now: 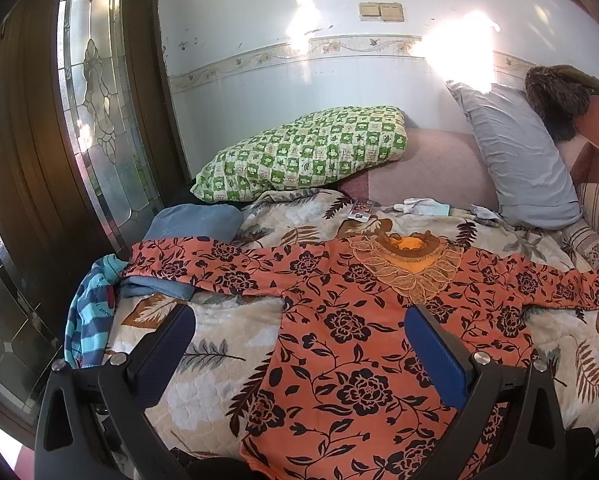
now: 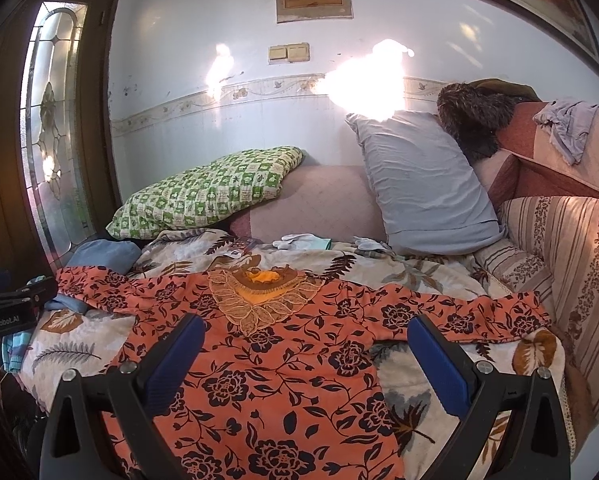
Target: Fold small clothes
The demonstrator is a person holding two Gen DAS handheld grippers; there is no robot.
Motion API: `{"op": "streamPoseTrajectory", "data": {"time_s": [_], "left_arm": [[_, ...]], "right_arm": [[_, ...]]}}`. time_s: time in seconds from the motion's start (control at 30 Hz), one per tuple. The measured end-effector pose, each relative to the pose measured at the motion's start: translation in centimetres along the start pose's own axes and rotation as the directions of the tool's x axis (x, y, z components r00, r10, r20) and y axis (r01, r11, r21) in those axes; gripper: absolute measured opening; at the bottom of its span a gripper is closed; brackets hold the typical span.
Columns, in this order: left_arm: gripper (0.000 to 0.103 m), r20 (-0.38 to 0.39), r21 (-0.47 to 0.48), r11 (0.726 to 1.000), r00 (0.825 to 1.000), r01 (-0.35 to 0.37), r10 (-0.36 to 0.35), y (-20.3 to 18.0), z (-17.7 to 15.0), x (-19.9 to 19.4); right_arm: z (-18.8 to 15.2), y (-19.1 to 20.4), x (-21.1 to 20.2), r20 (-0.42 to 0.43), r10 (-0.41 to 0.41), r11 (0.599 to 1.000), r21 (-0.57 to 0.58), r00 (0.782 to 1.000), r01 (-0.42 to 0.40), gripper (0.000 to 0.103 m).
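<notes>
Jaws spread wide on both grippers over the orange floral top (image 1: 339, 340); the left gripper (image 2: 3, 312) reads "GenRobot.AI".

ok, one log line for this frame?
stage: pre-fold | orange floral top: flat on quilt, sleeves out | left gripper: open | right gripper: open

One orange floral top (image 1: 363, 340) lies on the bed. Two pillows sit at the far side: one green checked pillow (image 1: 303, 152) on the left, one grey pillow (image 1: 515, 152) on the right. One blue folded cloth (image 1: 191, 220) and one striped garment (image 1: 89, 312) lie at the left. Two wall switches (image 1: 381, 11) are mounted on the far wall.
</notes>
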State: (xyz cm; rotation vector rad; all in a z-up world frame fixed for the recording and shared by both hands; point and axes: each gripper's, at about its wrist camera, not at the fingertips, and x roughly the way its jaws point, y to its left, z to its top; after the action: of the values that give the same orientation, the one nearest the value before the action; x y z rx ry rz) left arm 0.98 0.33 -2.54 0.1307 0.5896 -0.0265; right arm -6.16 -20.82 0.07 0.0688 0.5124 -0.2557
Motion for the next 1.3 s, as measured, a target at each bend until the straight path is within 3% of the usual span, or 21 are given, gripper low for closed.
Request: {"op": "streamPoseTrajectory", "data": {"time_s": [1.3], "left_arm": [[0.103,-0.019,-0.006,1.000,1.000,-0.008,0.008,0.53,-0.51,0.52]], "right_arm": [[-0.43,0.58,0.68,-0.030,0.009,1.000,0.004,1.000,-0.009,0.103]]}}
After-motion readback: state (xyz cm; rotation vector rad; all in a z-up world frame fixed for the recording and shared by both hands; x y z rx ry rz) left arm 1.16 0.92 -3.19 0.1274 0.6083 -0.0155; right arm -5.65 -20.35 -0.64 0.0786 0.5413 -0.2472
